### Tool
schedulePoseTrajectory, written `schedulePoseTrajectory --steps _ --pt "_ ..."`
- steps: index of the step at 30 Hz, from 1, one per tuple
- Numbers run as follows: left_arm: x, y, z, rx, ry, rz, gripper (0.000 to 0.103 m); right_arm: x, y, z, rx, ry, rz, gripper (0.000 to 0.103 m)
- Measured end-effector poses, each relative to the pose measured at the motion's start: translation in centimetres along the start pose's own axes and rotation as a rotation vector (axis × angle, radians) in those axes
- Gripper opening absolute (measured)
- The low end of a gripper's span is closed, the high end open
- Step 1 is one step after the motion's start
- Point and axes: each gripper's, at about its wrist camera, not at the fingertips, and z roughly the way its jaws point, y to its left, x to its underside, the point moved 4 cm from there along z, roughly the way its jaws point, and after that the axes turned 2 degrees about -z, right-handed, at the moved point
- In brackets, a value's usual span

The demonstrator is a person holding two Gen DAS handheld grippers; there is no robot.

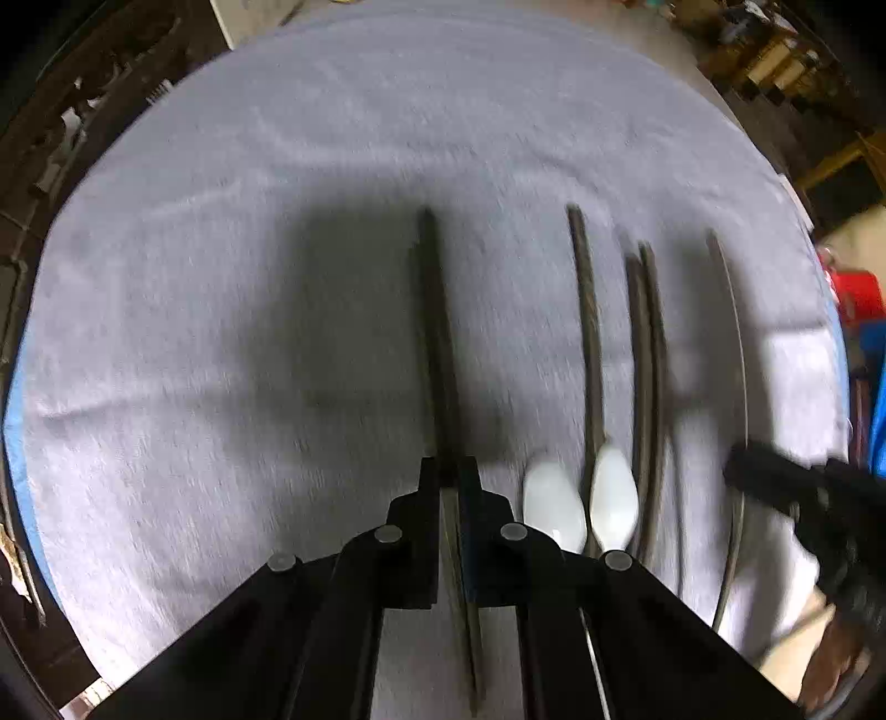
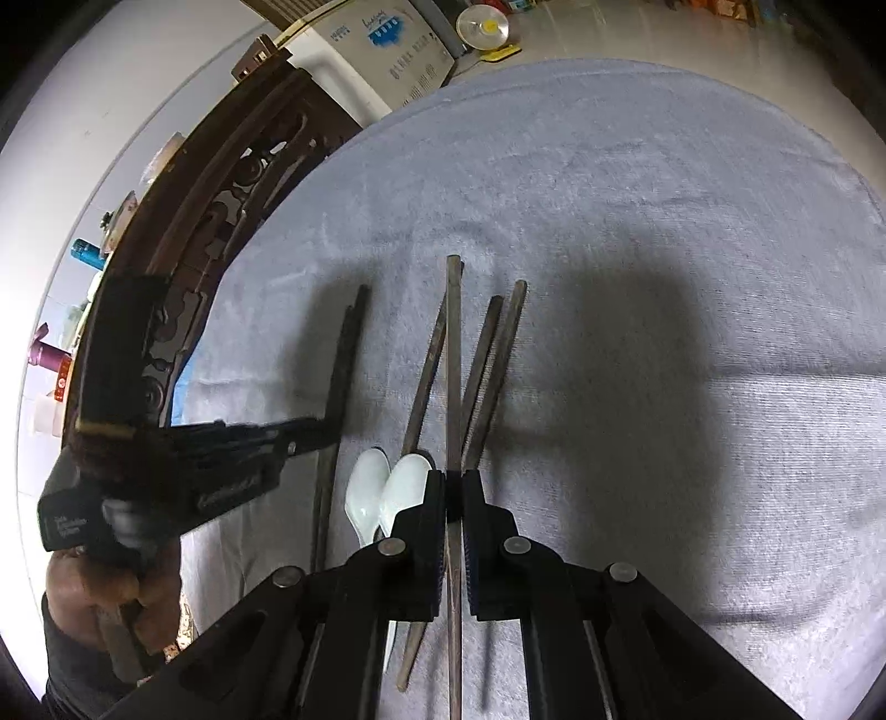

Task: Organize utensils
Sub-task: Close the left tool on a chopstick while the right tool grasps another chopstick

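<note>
left gripper [image 1: 448, 471]: fingers pinched right down on a dark chopstick [image 1: 437, 332], which runs straight out ahead of it over the cloth; from the right wrist cam you can see this gripper [image 2: 324, 429] coming in from the left side
right gripper [image 2: 454, 482]: also squeezed together, clamped on another chopstick [image 2: 454, 360] that sticks out forward, pretty much no gap between the pads
other chopsticks: a pair [image 2: 490, 376] lying just right of the held one, plus one more angled stick [image 2: 426, 376] crossing under it on the left
spoons: two white ceramic spoons [image 1: 581, 498] side by side on the cloth, sitting between the two grippers
writing: there's pale lettering on the left gripper's body, too blurry to read; a cardboard box [image 2: 387, 50] at the back has blue print and some characters, can't make those out either
surface: grey towel-ish cloth [image 1: 277, 194] covering the table
room: carved dark wood furniture [image 2: 221, 194] along the left edge, cluttered shelves further back
</note>
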Motion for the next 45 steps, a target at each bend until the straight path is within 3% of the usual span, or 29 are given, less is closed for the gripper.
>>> schedulePoseTrajectory --steps 5,9,13,15,17,19,22,28,36,37,39,45 --pt "0.2 1.0 -2.3 0.036 -0.040 0.010 0.007 0.6 -0.3 -0.2 0.007 0.005 -0.001 0.006" --pt "-0.3 3.0 -2.1 0.071 -0.016 -0.087 0.007 1.4 -0.7 -0.1 0.012 0.015 0.014 0.006" --pt "-0.2 4.1 -1.0 0.073 0.016 -0.087 0.008 1.8 -0.9 0.0 0.015 0.019 0.014 0.006" --pt "-0.6 3.9 -0.1 0.058 0.030 -0.085 0.011 1.8 -0.9 0.0 0.017 0.019 0.015 0.006" --pt "-0.8 3.3 0.8 0.040 0.031 -0.078 0.020 1.8 -0.9 -0.1 0.016 0.019 0.015 0.006" --pt "-1.5 3.0 1.3 0.001 0.020 -0.067 0.020 2.0 -1.0 -0.2 0.018 0.019 0.014 0.006" --pt "-1.9 1.4 2.9 -0.039 0.021 -0.018 0.011 2.0 -1.1 -0.2 0.020 0.020 0.019 0.006" --pt "-0.8 2.7 2.8 0.025 0.030 -0.012 0.011 2.2 -1.7 -0.8 0.024 0.015 0.020 0.006" --pt "-0.2 3.8 0.8 0.091 -0.019 0.000 0.012 2.4 -1.7 -0.7 0.023 0.021 0.022 0.006" --pt "-0.2 4.0 0.9 0.082 -0.025 -0.012 0.013 2.5 -1.7 -0.6 0.024 0.021 0.021 0.006" --pt "0.1 4.2 1.3 0.081 -0.015 -0.025 0.026 2.5 -1.7 -0.7 0.026 0.022 0.022 0.006" --pt "-0.4 6.1 3.6 0.025 0.006 -0.060 0.027 2.5 -1.6 -0.8 0.028 0.019 0.020 0.006"
